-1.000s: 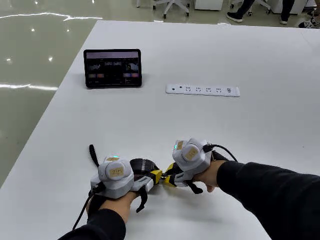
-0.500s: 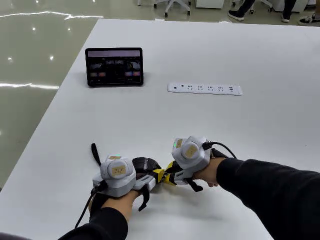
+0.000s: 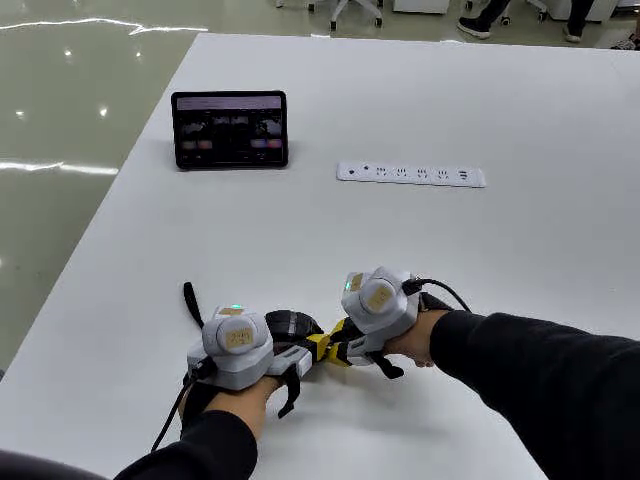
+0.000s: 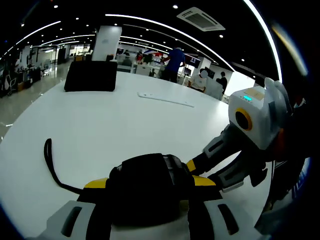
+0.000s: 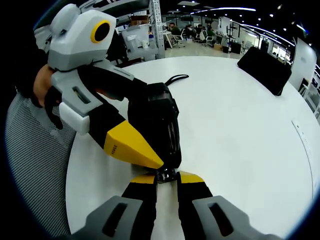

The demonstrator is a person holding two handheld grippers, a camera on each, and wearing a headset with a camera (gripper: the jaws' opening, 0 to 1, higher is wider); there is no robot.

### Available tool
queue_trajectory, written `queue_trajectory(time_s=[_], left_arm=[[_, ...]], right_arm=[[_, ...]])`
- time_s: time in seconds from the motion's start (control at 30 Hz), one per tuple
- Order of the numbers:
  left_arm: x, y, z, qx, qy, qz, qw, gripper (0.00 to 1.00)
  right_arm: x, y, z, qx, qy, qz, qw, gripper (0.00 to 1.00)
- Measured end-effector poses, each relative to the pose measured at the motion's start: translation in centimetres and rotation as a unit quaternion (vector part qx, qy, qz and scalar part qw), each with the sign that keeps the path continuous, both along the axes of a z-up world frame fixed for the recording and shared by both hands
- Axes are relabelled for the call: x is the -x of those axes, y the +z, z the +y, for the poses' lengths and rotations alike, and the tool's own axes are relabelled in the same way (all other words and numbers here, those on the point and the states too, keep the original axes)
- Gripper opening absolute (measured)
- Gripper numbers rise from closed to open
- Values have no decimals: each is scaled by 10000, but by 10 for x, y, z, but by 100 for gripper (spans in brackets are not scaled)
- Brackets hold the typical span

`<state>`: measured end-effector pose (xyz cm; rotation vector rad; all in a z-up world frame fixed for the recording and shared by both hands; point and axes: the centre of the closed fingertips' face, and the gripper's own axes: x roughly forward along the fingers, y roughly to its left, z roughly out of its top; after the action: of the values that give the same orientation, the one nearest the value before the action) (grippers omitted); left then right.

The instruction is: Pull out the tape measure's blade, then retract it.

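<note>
Jaws on left gripper [image 4: 150,186] hug the chunky black tape measure [image 5: 161,120]; right gripper [image 5: 166,180] pinches its blade tip [image 5: 165,173], tons of bare white counter [image 3: 400,250] ahead.

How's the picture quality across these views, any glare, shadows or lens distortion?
Head view: sharp and evenly lit, with glare streaks on the glossy floor and soft shadows on the white table. Left gripper view: fisheye curves the ceiling lights; the black and yellow tape measure looks dark. Right gripper view: the same bending, with the table edge bowed.
</note>
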<state>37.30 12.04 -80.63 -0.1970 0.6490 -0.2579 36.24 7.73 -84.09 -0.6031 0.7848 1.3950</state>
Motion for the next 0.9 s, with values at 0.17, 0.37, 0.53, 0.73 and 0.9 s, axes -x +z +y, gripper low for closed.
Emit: queue_trajectory(time_s=[0.17, 0.37, 0.53, 0.73, 0.9], left_arm=[[0, 0, 0, -4, -6, -1, 10000, 58], [0, 0, 0, -4, -6, 3, 10000, 58], [1, 1, -1, 18, -26, -7, 10000, 59], [0, 0, -1, 29, -221, 62, 9997, 61], [-10, 13, 12, -188, -624, -209, 9977, 74]], right_arm=[[0, 0, 0, 21, 15, -15, 10000, 11], [0, 0, 0, 47, 44, -19, 10000, 11], [2, 0, 0, 47, 34, -31, 10000, 11], [3, 1, 0, -14, -270, -78, 9996, 12], [2, 3, -5, -159, -890, 229, 9956, 14]])
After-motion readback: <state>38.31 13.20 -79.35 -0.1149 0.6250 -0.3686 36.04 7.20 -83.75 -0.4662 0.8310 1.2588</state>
